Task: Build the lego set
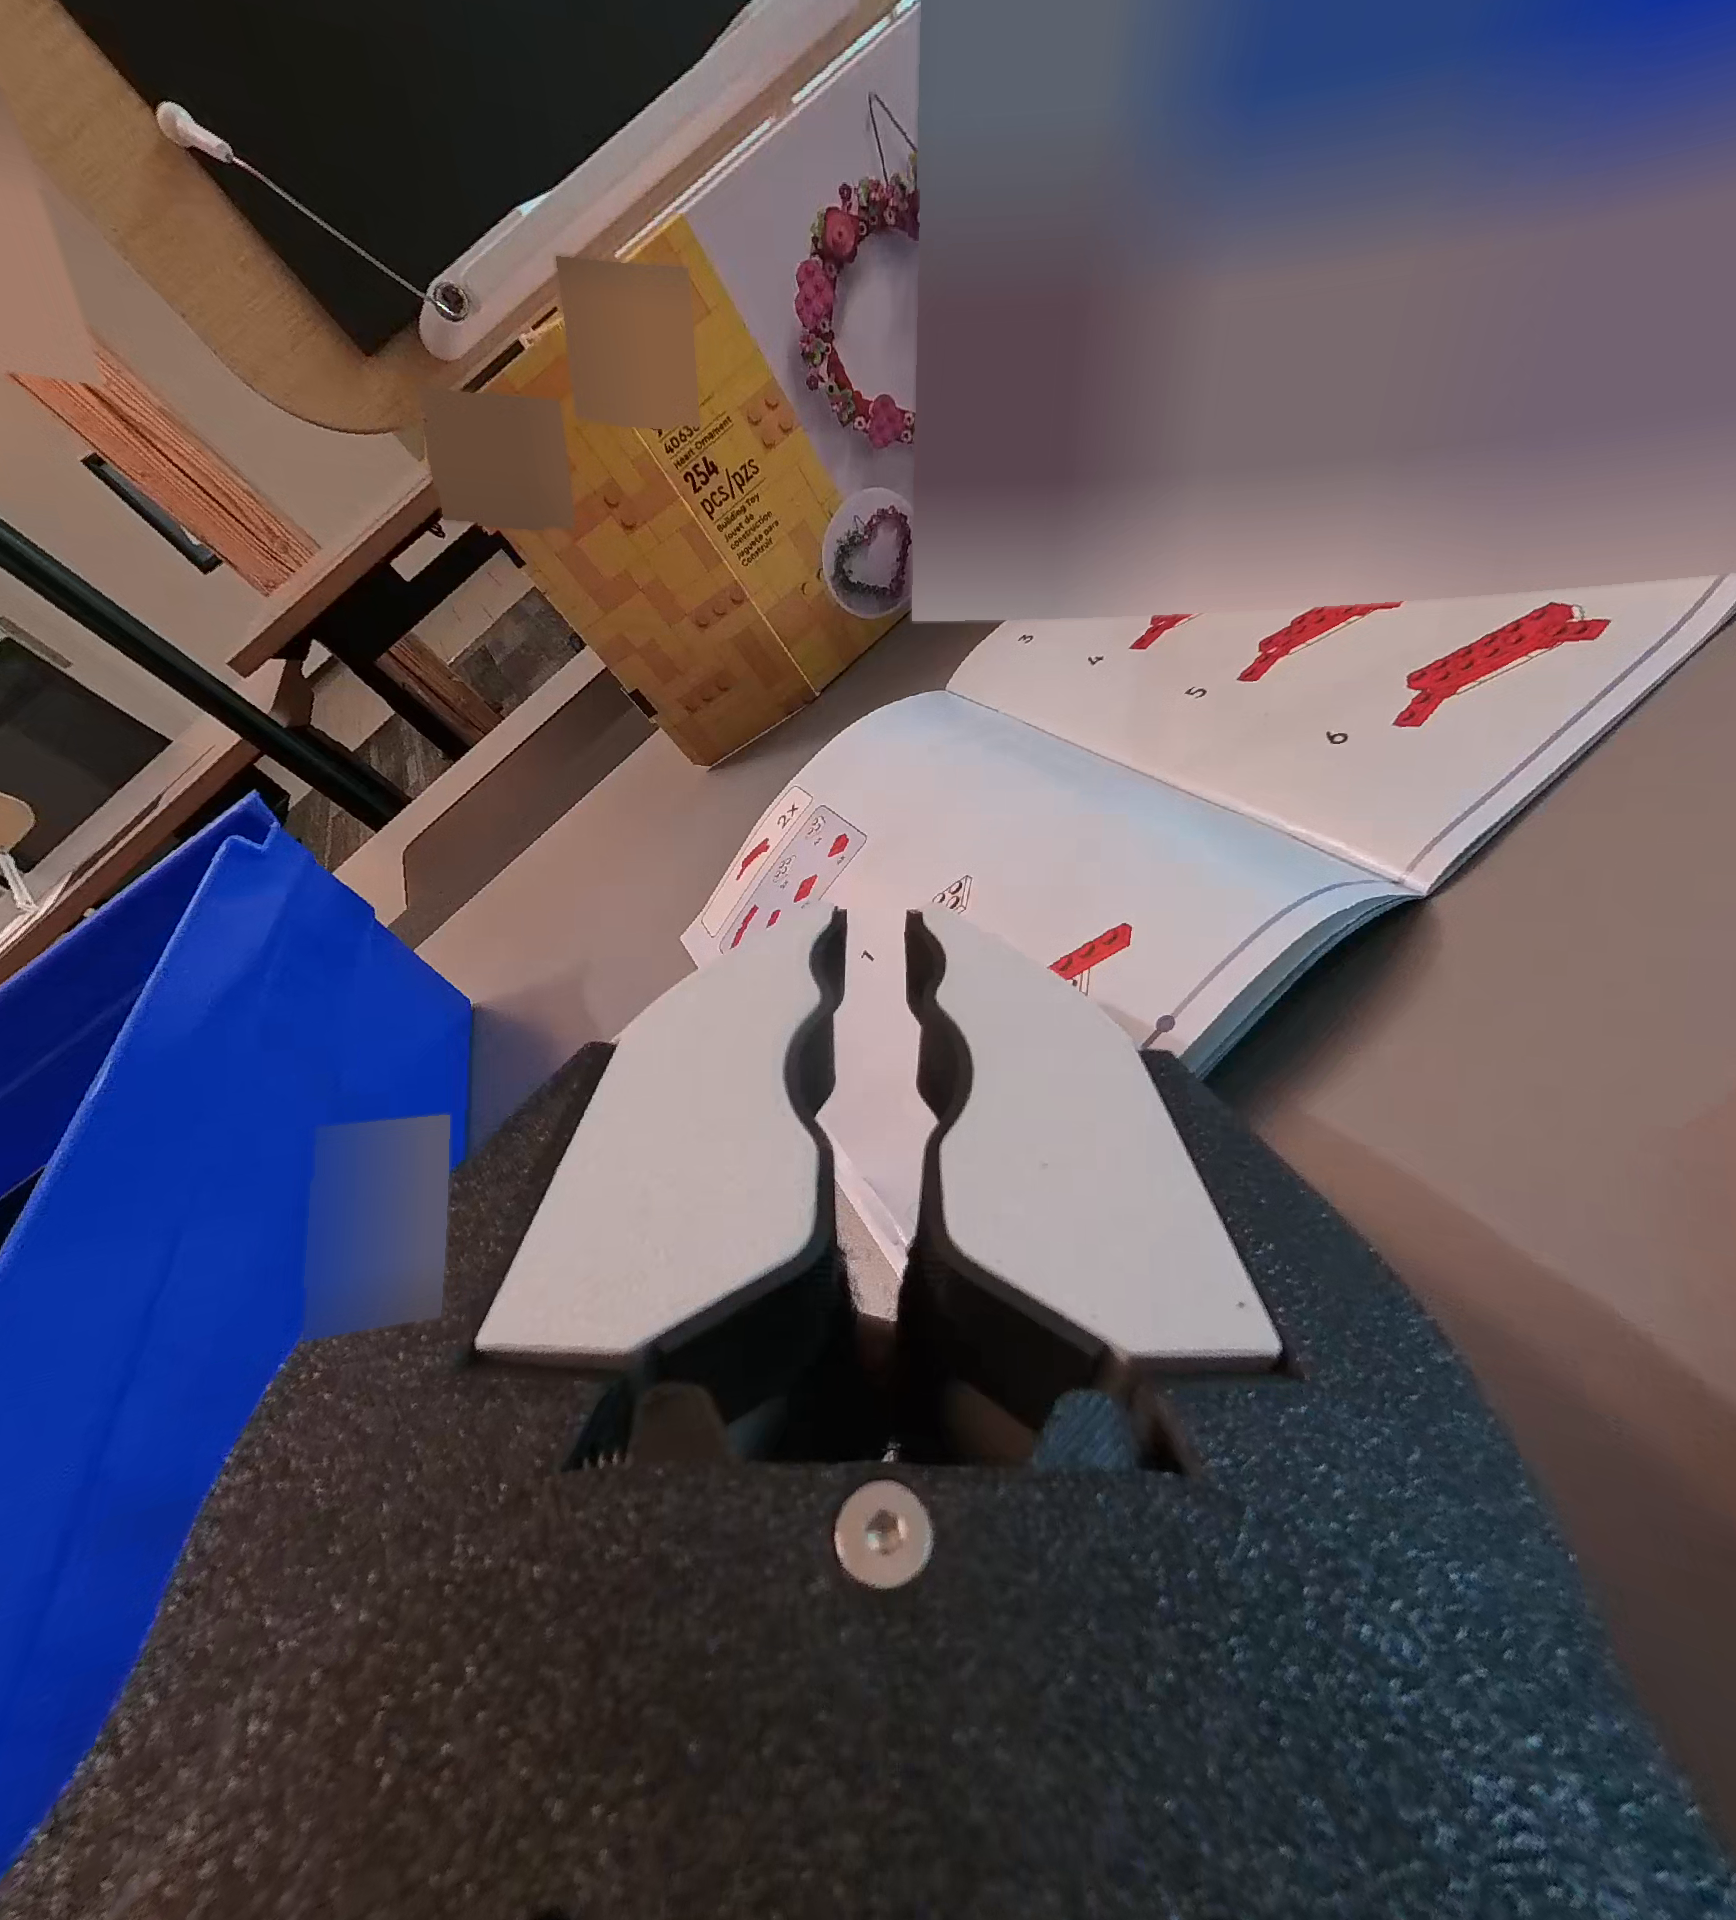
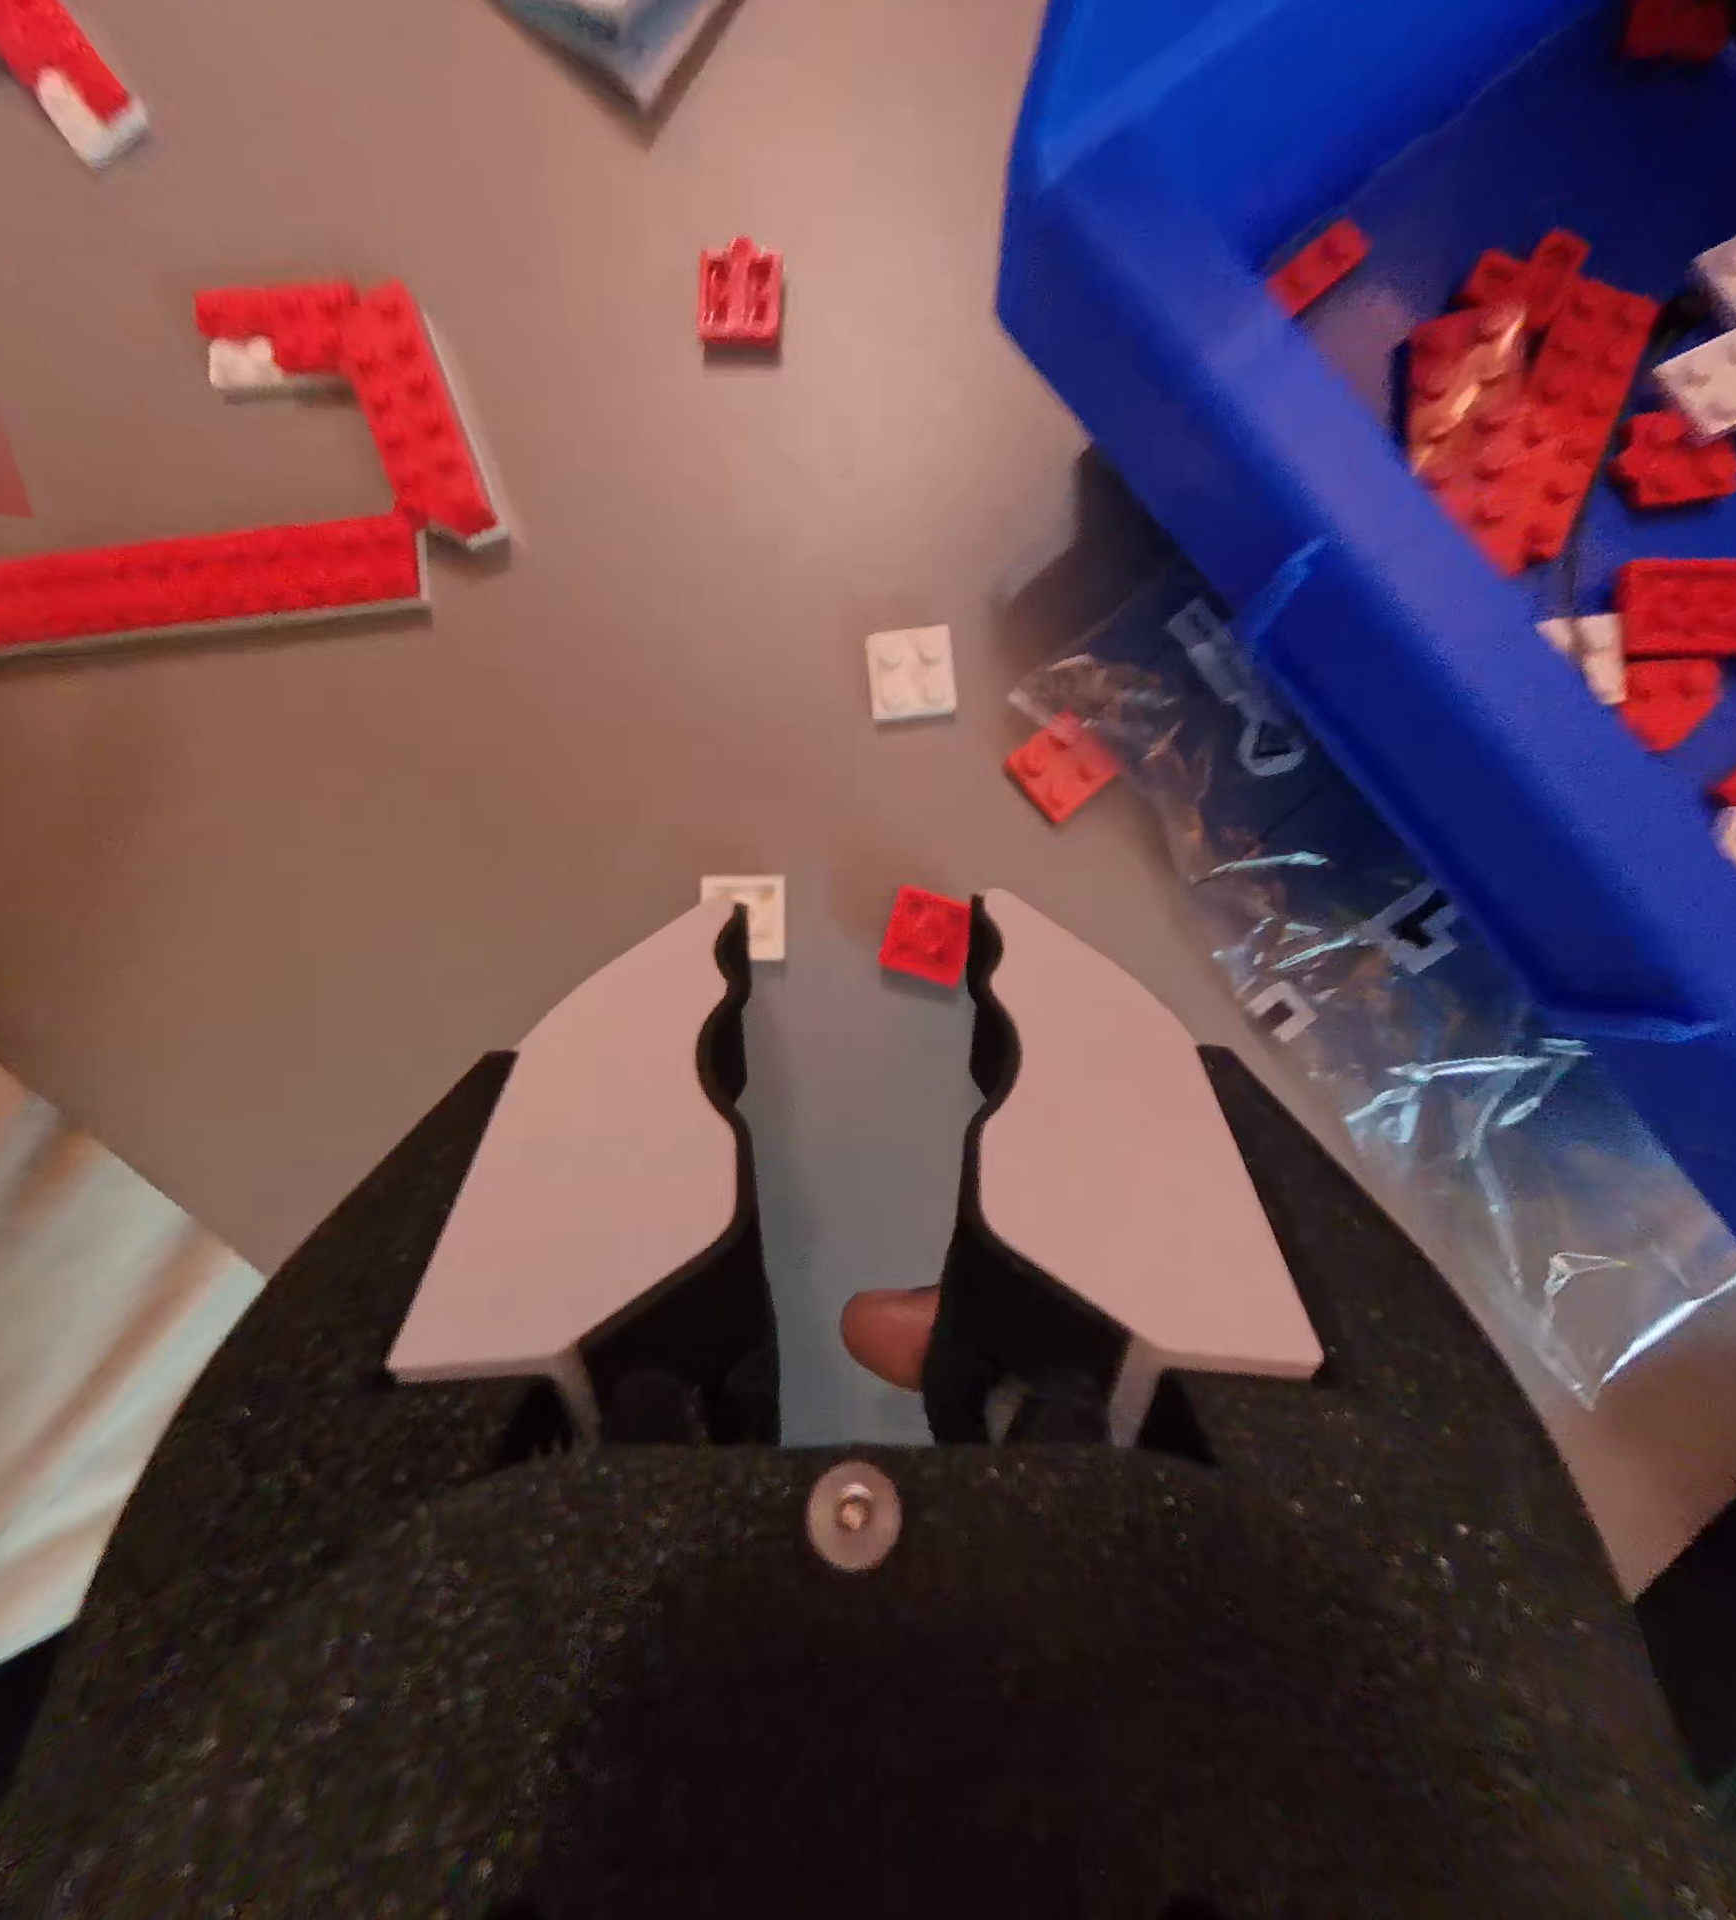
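Note:
In the right wrist view my right gripper [image 2: 859, 914] is open and empty, low over the grey table [image 2: 552, 790]. A small red plate [image 2: 924, 933] lies between its tips, just inside the right fingertip [image 2: 989, 935]. A small white piece [image 2: 758, 904] lies at the left fingertip [image 2: 729, 935]. A partly built red frame [image 2: 365, 499] with white underneath lies at the left. In the left wrist view my left gripper [image 1: 874, 920] is empty, its jaws closed to a narrow gap, above the open instruction booklet [image 1: 1103, 831].
A blue bin [image 2: 1207, 343] of red and white pieces stands at the right, a clear plastic bag [image 2: 1363, 987] beside it. Loose on the table are a white plate [image 2: 909, 670], a red plate [image 2: 1061, 769] and an upturned red piece [image 2: 739, 296]. The set's box [image 1: 698, 582] stands behind the booklet. The grippers' ends are close to 35 cm from one another. It is some 12 cm from my right tips to the upturned red piece [image 2: 739, 296].

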Available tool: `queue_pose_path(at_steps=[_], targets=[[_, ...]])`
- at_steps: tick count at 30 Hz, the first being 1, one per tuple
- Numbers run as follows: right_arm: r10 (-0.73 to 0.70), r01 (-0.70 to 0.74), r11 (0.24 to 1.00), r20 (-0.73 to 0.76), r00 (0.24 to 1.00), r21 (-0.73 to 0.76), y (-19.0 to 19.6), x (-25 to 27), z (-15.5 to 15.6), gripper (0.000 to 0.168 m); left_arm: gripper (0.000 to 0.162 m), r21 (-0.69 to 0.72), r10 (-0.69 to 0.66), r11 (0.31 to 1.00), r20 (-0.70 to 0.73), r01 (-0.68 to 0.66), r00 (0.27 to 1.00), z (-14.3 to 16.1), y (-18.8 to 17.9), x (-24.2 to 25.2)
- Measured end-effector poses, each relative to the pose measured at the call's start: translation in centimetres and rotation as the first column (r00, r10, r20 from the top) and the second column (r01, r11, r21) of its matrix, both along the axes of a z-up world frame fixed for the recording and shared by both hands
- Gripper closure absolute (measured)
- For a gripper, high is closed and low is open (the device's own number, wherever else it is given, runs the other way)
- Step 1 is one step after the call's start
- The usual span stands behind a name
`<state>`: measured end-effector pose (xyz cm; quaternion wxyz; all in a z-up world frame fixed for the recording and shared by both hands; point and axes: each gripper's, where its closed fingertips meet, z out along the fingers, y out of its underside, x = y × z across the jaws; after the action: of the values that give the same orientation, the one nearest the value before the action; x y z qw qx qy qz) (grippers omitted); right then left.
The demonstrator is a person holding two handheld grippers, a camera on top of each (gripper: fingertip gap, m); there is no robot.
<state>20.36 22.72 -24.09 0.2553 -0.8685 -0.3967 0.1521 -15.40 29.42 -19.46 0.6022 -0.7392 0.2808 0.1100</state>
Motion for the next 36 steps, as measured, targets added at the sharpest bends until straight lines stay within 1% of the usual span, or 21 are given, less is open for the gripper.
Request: queue_pose_path(at_steps=[2,3,4,7,10,13,14,19,21,23,27,31,33,36], targets=[[-0.049,0.051,0.998,-0.052,0.997,0.029,1.3,0.0,0.6,0.140,0.151,0.001,-0.001,1.000,0.001,0.001,1.000,0.0,0.0,0.0],[-0.078,0.078,0.997,-0.061,0.995,0.000,1.6,0.1,0.4,0.141,0.152,0.000,0.000,1.000,0.002,0.000,1.000,0.0,0.0,0.0],[-0.093,0.091,0.995,-0.052,0.994,-0.032,1.6,0.2,0.0,0.140,0.151,0.001,0.000,1.000,0.003,0.000,1.000,0.0,0.0,0.0],[-0.148,0.148,0.989,-0.002,0.989,0.009,2.8,0.6,-0.4,0.139,0.151,0.005,0.006,1.000,0.003,-0.006,1.000,0.1,-0.1,-0.2],[-0.212,0.212,0.977,0.029,0.977,0.019,3.9,0.3,-1.1,0.138,0.151,-0.004,0.008,1.000,0.006,-0.008,1.000,0.0,0.0,-0.2],[-0.256,0.255,0.966,0.025,0.966,0.045,4.7,0.2,-1.4,0.147,0.151,0.002,0.007,1.000,0.006,-0.007,1.000,0.1,-0.1,-0.2],[-0.259,0.258,0.965,0.020,0.966,0.047,4.8,0.2,-1.4,0.150,0.151,0.003,0.006,1.000,0.007,-0.006,1.000,0.1,-0.1,-0.2],[-0.197,0.195,0.980,0.036,0.980,0.046,3.7,1.1,-1.0,0.150,0.151,0.001,0.003,1.000,0.007,-0.003,1.000,0.1,-0.1,-0.2],[-0.177,0.177,0.984,-0.019,0.984,0.034,2.9,1.2,-0.1,0.150,0.151,0.001,0.001,1.000,0.005,-0.001,1.000,0.1,-0.1,-0.2],[-0.162,0.162,0.987,-0.057,0.985,-0.009,1.8,1.1,0.3,0.150,0.151,-0.001,0.000,1.000,0.001,0.000,1.000,0.0,-0.1,-0.1],[-0.163,0.163,0.987,0.030,0.986,-0.004,0.9,1.8,-0.8,0.150,0.151,-0.005,-0.001,1.000,-0.009,0.001,1.000,-0.1,-0.1,-0.1],[-0.191,0.191,0.981,0.008,0.982,-0.025,0.9,1.7,-1.0,0.149,0.151,-0.002,0.000,1.000,-0.003,0.000,1.000,0.0,-0.1,-0.1],[-0.189,0.190,0.981,0.033,0.981,-0.033,0.7,1.9,-1.2,0.142,0.151,-0.001,0.002,1.000,-0.006,-0.002,1.000,0.0,-0.1,-0.2],[-0.185,0.186,0.982,0.019,0.983,-0.037,0.6,1.6,-0.9,0.142,0.151,-0.001,0.005,1.000,-0.010,-0.005,1.000,-0.1,-0.1,-0.3]])
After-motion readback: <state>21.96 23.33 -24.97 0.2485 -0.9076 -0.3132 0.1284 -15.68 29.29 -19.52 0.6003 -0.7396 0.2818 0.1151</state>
